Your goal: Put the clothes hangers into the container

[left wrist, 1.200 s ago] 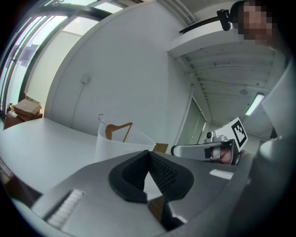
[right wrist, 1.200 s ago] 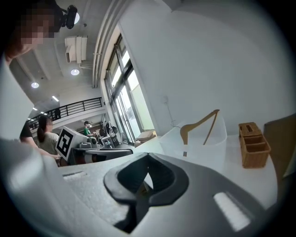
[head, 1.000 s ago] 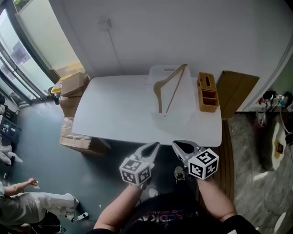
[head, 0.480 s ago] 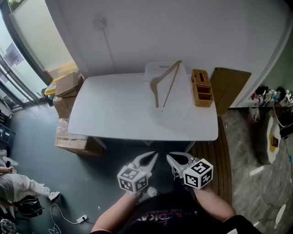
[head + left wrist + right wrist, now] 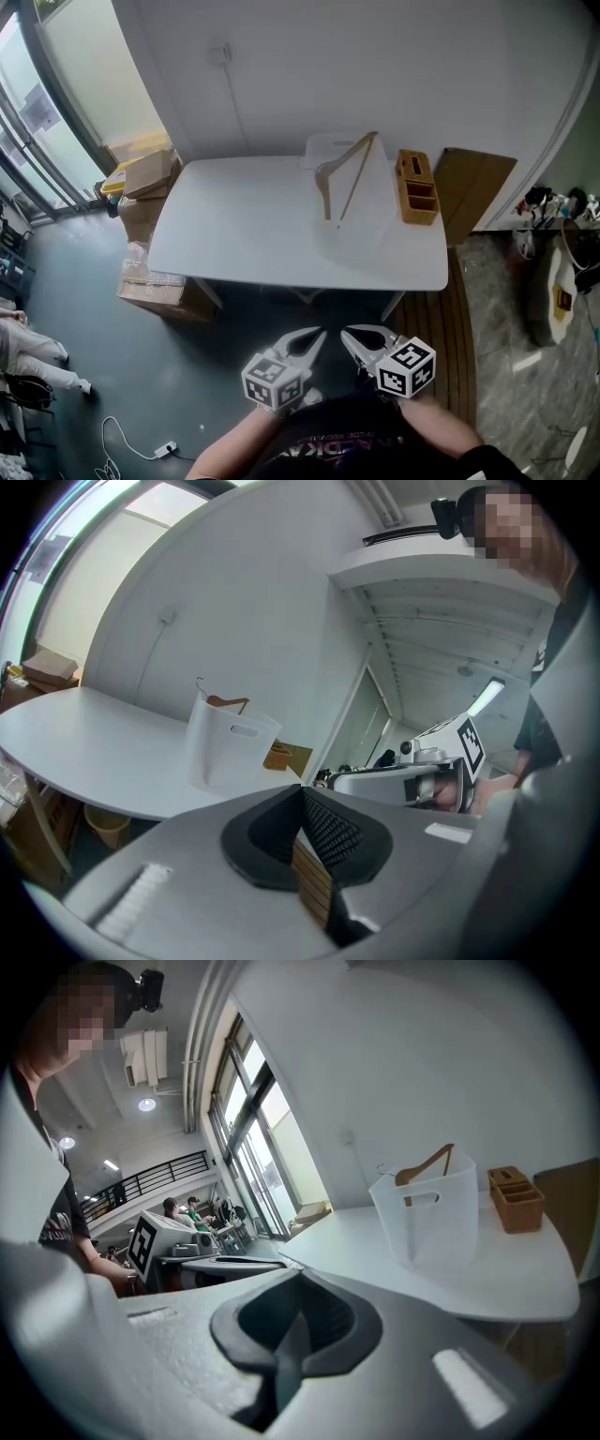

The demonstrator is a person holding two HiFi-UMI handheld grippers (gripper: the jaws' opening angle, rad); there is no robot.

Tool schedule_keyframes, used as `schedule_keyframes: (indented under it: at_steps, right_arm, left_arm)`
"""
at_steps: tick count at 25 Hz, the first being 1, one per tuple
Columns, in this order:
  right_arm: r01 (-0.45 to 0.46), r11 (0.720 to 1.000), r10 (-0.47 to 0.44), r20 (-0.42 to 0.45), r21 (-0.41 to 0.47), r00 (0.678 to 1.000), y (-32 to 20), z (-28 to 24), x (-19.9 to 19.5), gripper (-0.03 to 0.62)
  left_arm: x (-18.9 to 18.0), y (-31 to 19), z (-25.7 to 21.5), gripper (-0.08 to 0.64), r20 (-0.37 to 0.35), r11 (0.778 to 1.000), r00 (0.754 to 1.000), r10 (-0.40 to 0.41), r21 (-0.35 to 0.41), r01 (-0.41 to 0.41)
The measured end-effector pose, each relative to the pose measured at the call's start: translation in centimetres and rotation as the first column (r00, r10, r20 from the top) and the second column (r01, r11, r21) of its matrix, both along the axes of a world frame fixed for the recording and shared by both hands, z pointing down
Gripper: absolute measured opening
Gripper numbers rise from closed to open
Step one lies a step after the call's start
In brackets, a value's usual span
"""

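A translucent white container stands on the far right part of the white table. Wooden clothes hangers lean inside it, tops poking above the rim. Both grippers hang near my body, well short of the table's front edge. My left gripper is shut on nothing, its pads pressed together. My right gripper is shut and empty too. The container with a hanger shows far ahead in the left gripper view, and the same container in the right gripper view.
A wooden organizer box sits on the table right of the container. Cardboard boxes are stacked on the floor by the table's left end. A brown cardboard panel leans at the right. Dark floor lies between me and the table.
Both grippers have drawn back a little toward my body and sit lower in the head view. They stay shut. The hangers and container have not moved.
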State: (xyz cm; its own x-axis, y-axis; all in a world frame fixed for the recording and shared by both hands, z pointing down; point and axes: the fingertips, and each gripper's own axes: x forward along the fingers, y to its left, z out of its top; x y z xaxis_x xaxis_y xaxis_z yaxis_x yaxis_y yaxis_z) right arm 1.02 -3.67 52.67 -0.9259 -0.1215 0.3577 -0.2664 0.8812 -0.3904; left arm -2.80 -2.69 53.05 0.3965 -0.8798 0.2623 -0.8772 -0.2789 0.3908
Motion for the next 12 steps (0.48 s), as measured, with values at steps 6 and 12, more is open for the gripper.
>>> schedule_keyframes:
  at_steps: [6, 12]
  right_arm:
    - [0.018, 1.000, -0.018, -0.001, 0.000, 1.000, 2.2, 0.3, 0.7, -0.002]
    - [0.021, 1.000, -0.021, 0.006, 0.003, 1.000, 3.7, 0.3, 1.4, -0.002]
  left_arm:
    - [1.7, 1.1, 0.1, 0.005, 0.010, 0.999, 0.999, 0.042, -0.008, -0.042]
    - [2.6, 1.6, -0.3, 0.005, 0.016, 0.998, 0.998, 0.063, 0.002, -0.063]
